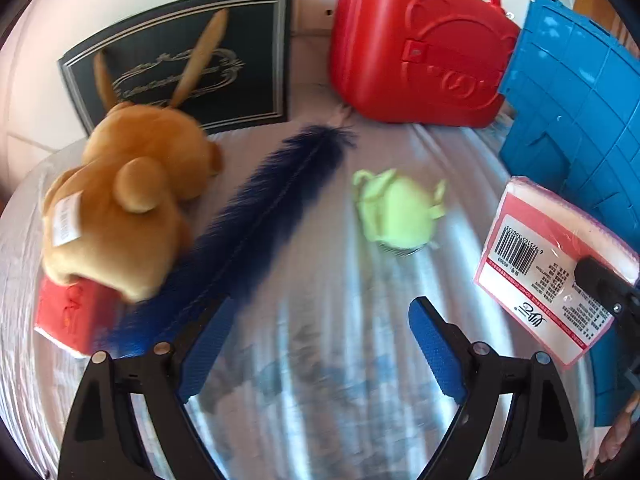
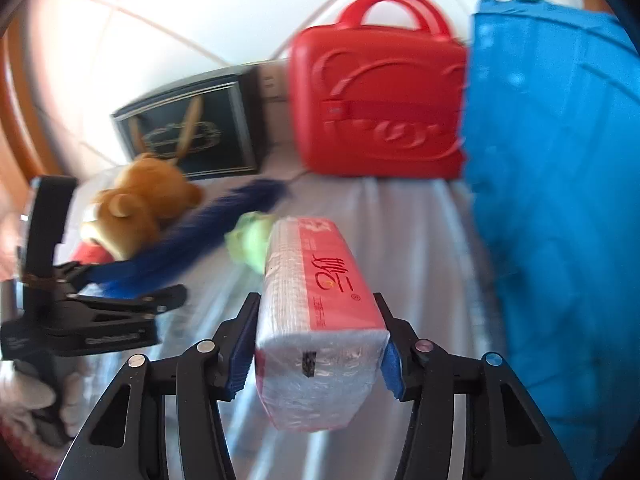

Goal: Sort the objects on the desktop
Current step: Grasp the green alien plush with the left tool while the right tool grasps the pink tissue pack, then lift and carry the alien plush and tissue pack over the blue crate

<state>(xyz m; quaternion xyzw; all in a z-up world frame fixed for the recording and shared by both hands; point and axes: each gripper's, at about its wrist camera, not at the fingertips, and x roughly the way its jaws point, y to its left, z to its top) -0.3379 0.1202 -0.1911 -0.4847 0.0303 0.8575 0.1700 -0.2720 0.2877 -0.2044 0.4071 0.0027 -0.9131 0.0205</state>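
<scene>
While the right gripper (image 2: 318, 354) pinches a plastic-wrapped tissue pack (image 2: 320, 320) between its blue pads (image 2: 239, 354), the pack juts forward from the jaws, its red printed face up and its barcoded side visible from the left wrist view, where it hangs near the right edge of the desk beside the blue crate (image 1: 576, 112). The left gripper (image 1: 320, 344) has its jaws spread wide with nothing between them, held over the grey cloth-covered desk (image 1: 320, 380) near its front edge.

Just beyond the left gripper's left finger lies a long dark-blue feather (image 1: 256, 224), running diagonally from the front left toward the middle of the desk. Its lower end overlaps a small red box (image 1: 68, 316) at the front left, on which a tan plush rabbit (image 1: 124, 204) rests, its white tag facing the camera and its long ears pointing toward the back. To the right of the feather, near the middle of the desk and apart from everything else, sits a small pale-green teapot-shaped toy (image 1: 396, 212); blur hides its details.

Farther back, a black framed plaque (image 1: 192, 64) with silver lettering leans upright at the back left edge, behind the rabbit's ears. Next to it, at the back of the desk, stands a red hard-shell case (image 1: 416, 52) with twin handles. The crate stands just right of the case, along the right edge.
</scene>
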